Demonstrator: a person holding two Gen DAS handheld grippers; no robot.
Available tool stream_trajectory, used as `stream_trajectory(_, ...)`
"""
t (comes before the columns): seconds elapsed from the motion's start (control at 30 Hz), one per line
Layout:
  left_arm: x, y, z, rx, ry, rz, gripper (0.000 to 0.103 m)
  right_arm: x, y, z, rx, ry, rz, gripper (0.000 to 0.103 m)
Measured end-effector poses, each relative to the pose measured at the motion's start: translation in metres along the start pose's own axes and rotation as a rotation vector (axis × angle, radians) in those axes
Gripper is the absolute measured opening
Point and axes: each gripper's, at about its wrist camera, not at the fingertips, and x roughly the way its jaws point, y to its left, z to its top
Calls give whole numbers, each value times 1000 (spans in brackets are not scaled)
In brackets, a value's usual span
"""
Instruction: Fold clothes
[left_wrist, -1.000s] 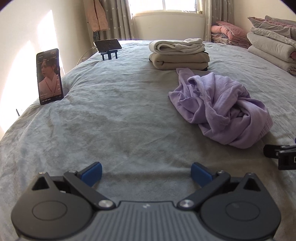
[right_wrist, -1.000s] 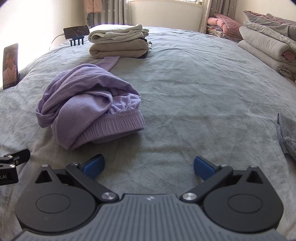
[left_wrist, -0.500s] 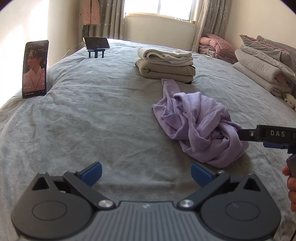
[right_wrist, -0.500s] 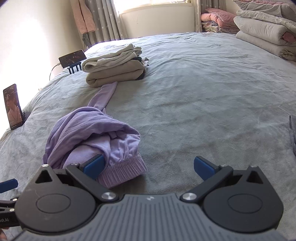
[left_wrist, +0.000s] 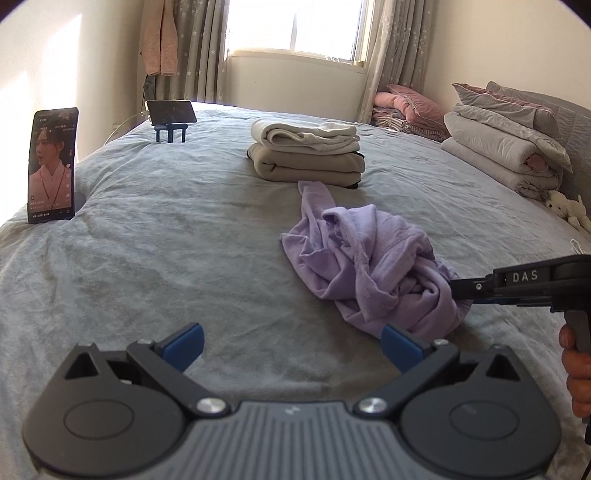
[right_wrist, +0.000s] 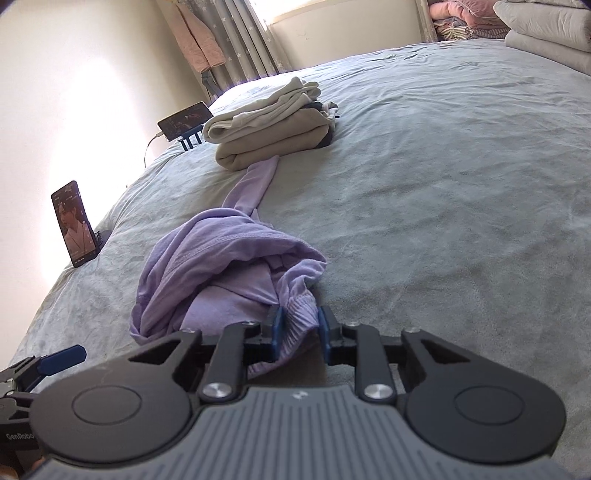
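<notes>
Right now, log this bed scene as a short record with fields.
surface: grey bed cover
garment to fold: crumpled purple garment, one strip reaching toward the stack
right gripper: jaws closing, ribbed hem between them
left gripper: jaws wide, nothing between them
done pile: folded beige and cream stack
other items: two phones, one upright, one on a blue stand

I can read "DAS" in pale capitals on the black body of the right gripper (left_wrist: 452, 290), where it reaches in toward the purple garment (left_wrist: 369, 273). From my right wrist view, "GenRobo" shows on the left gripper's (left_wrist: 291, 341) dark housing at the bottom left corner, cut off by the edge. The upright phone (left_wrist: 51, 166), well to the left of that garment, has small white characters on its screen, too tiny for me to read.
</notes>
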Motion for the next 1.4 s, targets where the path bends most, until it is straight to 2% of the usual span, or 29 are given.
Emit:
stream_trajectory(0.13, -4, -3, 1, 10, -27, -30, 102, -13, 6, -2, 9, 6, 94, 17)
stream_trajectory(0.23, -7, -6, 1, 22, -40, -73, 95, -19, 11, -4, 21, 17, 161, 17)
stream_trajectory(0.37, -11, -10, 0, 23, -46, -176, 83, -27, 15, -2, 45, 19, 246, 17)
stream_trajectory(0.6, -19, -22, -1, 58, -99, -310, 77, -34, 22, -1, 70, 38, 358, 16)
stream_trajectory(0.77, -24, -33, -4, 115, -133, -355, 65, -38, 25, 1, 107, 57, 459, 16)
stream_trajectory(0.83, -23, -35, -5, 128, -140, -343, 56, -38, 27, 1, 109, 65, 486, 16)
stream_trajectory(0.93, -21, -34, -4, 122, -138, -322, 33, -37, 33, 0, 90, 78, 495, 16)
stream_trajectory(0.97, -19, -33, -4, 115, -132, -314, 16, -37, 35, -1, 80, 80, 493, 16)
stream_trajectory(1.0, -18, -31, -4, 102, -121, -310, 10, -37, 36, -1, 69, 80, 488, 16)
stream_trajectory(1.03, -18, -28, -3, 82, -110, -309, 9, -36, 36, -2, 62, 79, 483, 17)
stream_trajectory(1.1, -19, -25, -2, 50, -91, -298, 7, -35, 33, -2, 76, 75, 488, 20)
stream_trajectory(1.13, -20, -24, -1, 43, -84, -291, 7, -34, 31, -2, 87, 71, 489, 27)
stream_trajectory(1.17, -22, -23, -1, 38, -78, -285, 7, -34, 29, -1, 94, 59, 479, 46)
stream_trajectory(1.23, -26, -20, 0, 29, -66, -272, 7, -37, 25, 1, 104, 27, 449, 65)
stream_trajectory(1.4, -36, -9, 1, -8, -41, -236, 6, -37, 12, 3, 134, -4, 385, 66)
